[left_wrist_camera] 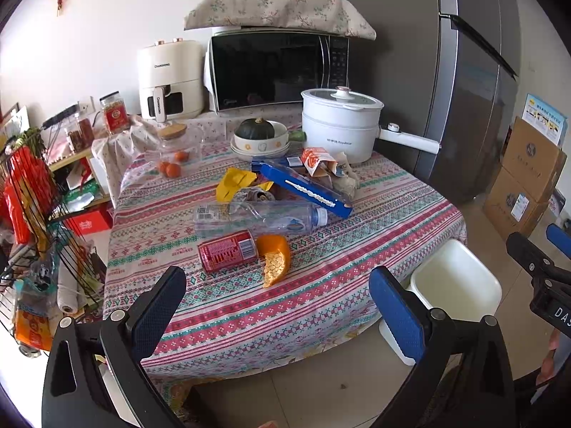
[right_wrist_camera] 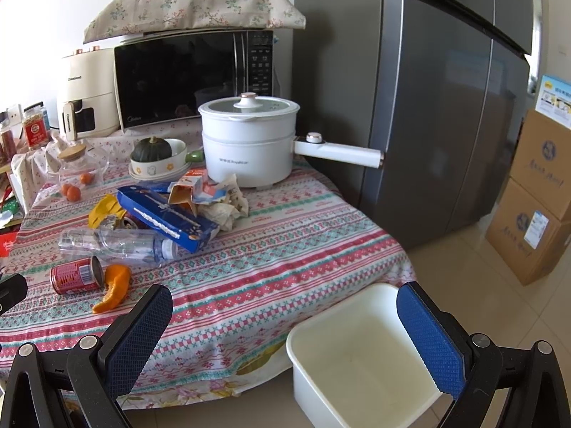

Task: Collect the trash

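Red crushed drink can [left_wrist_camera: 227, 250] lies on its side on the patterned tablecloth [left_wrist_camera: 285, 303], touching a curled orange peel [left_wrist_camera: 274, 259]; behind them lie a clear plastic bottle [left_wrist_camera: 257, 215] and a long blue carton [left_wrist_camera: 307, 189]. Right of the table stands a white square bin [right_wrist_camera: 360, 353]. Left gripper [left_wrist_camera: 282, 306] and right gripper [right_wrist_camera: 285, 335] both hang spread wide, holding nothing.

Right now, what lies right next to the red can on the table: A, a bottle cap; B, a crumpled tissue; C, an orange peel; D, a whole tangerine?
C: the orange peel lies against the open end of the red can, which is on its side.
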